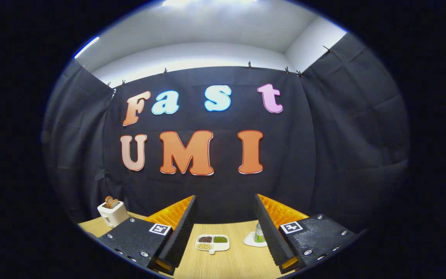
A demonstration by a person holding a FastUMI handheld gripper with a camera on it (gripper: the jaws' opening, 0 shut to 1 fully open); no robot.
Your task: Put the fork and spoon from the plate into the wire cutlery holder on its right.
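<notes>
We hold the gripper (pixel 225 223) up and level, its fingers spread wide with nothing between them.

We cannot make out the fork, spoon, plate or wire holder from here, so we judge the task at its very start: the approach. Between and beyond the fingers, mid-table, lies a small divided dish (pixel 212 243) of beans; just beside the right finger stands a green item on a white coaster (pixel 254 240); a toaster (pixel 112 212) sits at the wooden table's (pixel 228 263) far left corner. Next we likely need to tip down and find the plate.
</notes>
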